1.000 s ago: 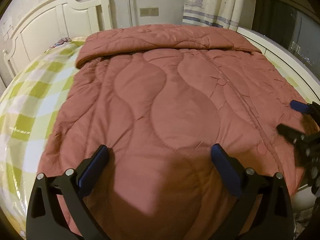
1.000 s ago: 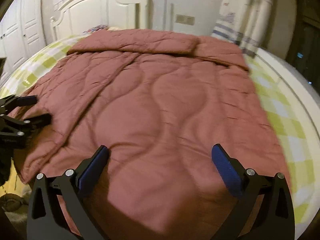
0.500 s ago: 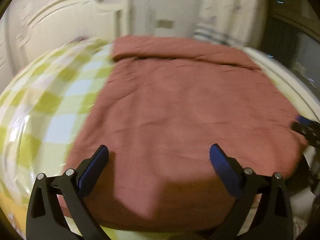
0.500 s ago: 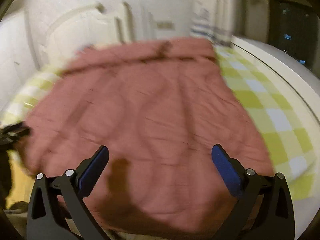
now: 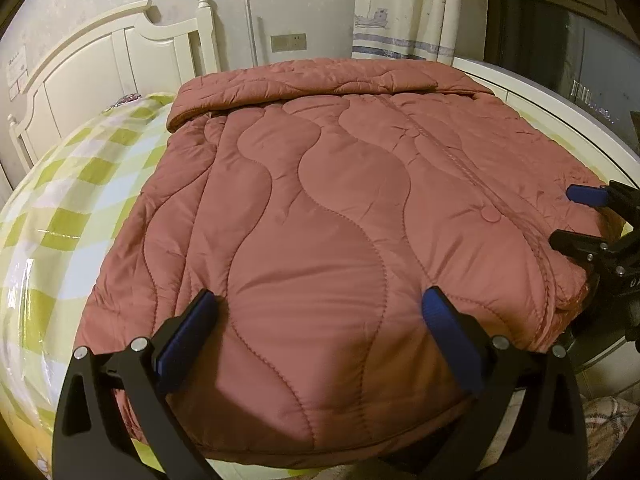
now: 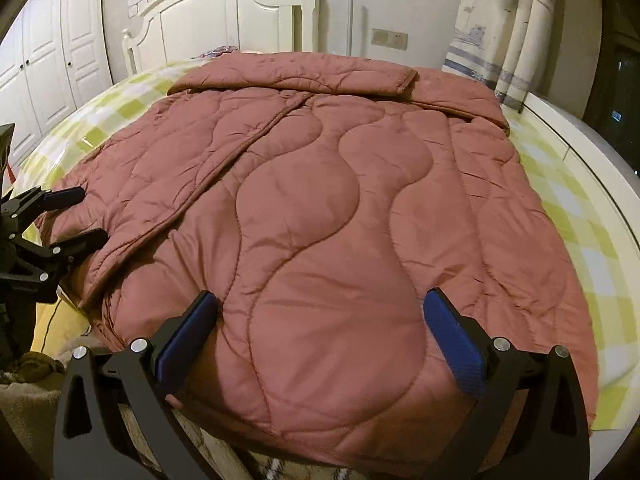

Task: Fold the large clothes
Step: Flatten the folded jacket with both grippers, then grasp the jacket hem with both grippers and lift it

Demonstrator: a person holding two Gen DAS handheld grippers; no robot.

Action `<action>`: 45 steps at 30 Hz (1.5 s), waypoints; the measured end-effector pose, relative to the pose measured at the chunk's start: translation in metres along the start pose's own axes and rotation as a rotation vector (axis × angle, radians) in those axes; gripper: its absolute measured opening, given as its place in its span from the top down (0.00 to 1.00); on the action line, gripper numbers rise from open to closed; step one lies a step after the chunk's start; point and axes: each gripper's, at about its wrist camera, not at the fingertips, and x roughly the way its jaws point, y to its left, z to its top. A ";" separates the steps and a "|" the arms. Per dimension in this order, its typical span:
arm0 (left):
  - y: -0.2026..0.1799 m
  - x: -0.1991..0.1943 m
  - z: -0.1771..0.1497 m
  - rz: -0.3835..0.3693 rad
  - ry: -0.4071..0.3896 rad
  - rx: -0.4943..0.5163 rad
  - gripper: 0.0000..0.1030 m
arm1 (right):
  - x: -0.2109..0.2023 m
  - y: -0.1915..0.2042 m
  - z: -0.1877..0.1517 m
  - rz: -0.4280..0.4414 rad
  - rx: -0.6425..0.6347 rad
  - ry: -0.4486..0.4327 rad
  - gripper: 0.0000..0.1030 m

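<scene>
I get warm, dim indoor light in both views, sharp now with no motion blur. A glare streak sits on the checked sheet [image 5: 24, 280] at 9 o'clock in my left view. Soft shadow pools on the quilted coat [image 6: 320, 240] toward 6 o'clock. Fisheye bends everything; corners vignette black

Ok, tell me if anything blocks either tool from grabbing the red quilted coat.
Nothing visible does. The left tool and right tool are both open right over the quilted coat, bare fabric between their fingers.
</scene>
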 end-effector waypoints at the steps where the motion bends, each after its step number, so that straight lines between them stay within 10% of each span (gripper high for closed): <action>1: -0.001 0.001 0.000 0.000 0.000 0.000 0.02 | 0.001 -0.001 -0.001 0.004 -0.005 0.004 0.04; 16: 0.007 -0.006 0.001 -0.037 0.012 0.006 0.02 | -0.001 0.000 -0.003 -0.076 0.035 -0.024 0.05; 22: 0.098 -0.039 -0.001 0.009 -0.066 -0.284 0.03 | -0.034 -0.084 -0.019 -0.284 0.223 -0.061 0.05; 29: 0.133 -0.014 -0.008 -0.062 0.004 -0.376 0.04 | -0.031 -0.135 -0.051 -0.188 0.394 -0.037 0.05; 32: 0.101 -0.011 -0.008 -0.025 0.016 -0.242 0.07 | -0.032 -0.109 -0.049 -0.160 0.302 -0.073 0.40; 34: 0.079 -0.015 -0.007 -0.096 0.021 -0.199 0.32 | -0.032 -0.094 -0.047 -0.116 0.279 -0.080 0.76; 37: 0.070 -0.018 -0.009 -0.185 0.040 -0.188 0.77 | -0.034 -0.091 -0.050 -0.028 0.325 -0.096 0.81; 45: 0.127 -0.101 -0.035 -0.490 -0.090 -0.428 0.82 | -0.100 -0.114 -0.078 0.376 0.490 -0.208 0.84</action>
